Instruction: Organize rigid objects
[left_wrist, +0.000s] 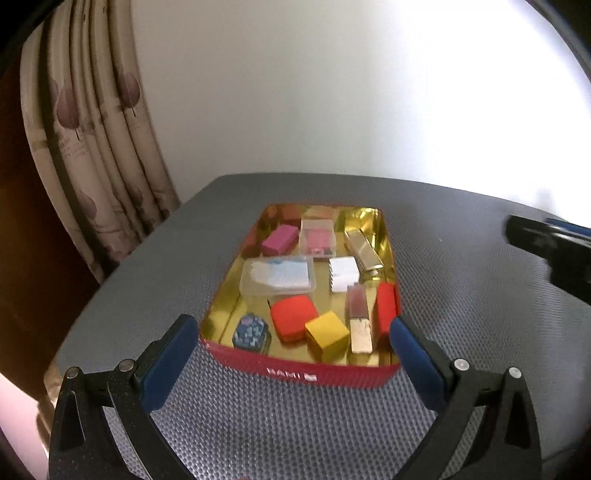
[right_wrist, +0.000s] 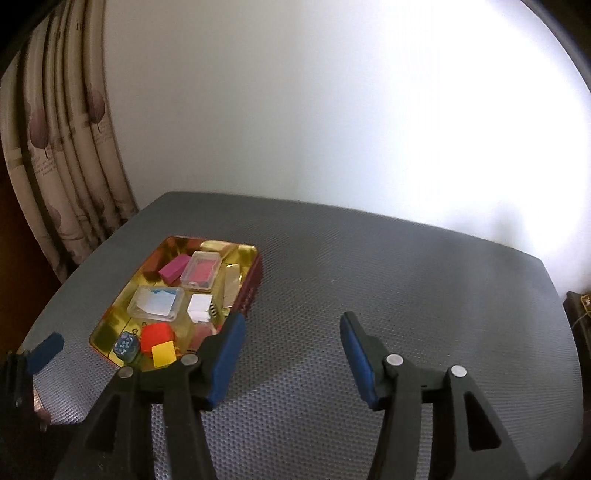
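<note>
- The grey textured table (right_wrist: 388, 266) carries the whole scene, with a pale wall behind it and a patterned curtain (left_wrist: 92, 147) hanging off its far left corner.
- On it sits the red tin (left_wrist: 295, 373), gold inside, its long side running away from the left camera. Every small object in view lies within its walls, so the sorting looks far along, perhaps finished.
- The left gripper (left_wrist: 293, 343) hovers just short of the tin's near wall, jaws spread wide and holding nothing. That width straddles the near end, which suits reaching down for a piece inside.
- The right gripper (right_wrist: 291, 343) hangs over bare table to the right of the tin, likewise spread and empty; its left finger overlaps the tin's near corner in its own view — touching or not, I cannot tell.
- Inside, largest first: a clear flat case (left_wrist: 279, 275) with white and blue contents at mid-left, and a smaller clear box (left_wrist: 318, 238) with pink contents behind it.
- A gold bar (left_wrist: 364, 249) lies angled along the right wall; a slim gold-capped tube (left_wrist: 359, 325) lies lengthwise nearer the front.
- A red block (left_wrist: 293, 317) and a yellow cube (left_wrist: 327, 339) touch at the front; another red piece (left_wrist: 386, 312) stands against the right wall.
- A magenta block (left_wrist: 280, 240), a white block (left_wrist: 343, 277) and a small blue patterned piece (left_wrist: 251, 332) fill the gaps — loosely packed, so any pick risks nudging neighbours.
</note>
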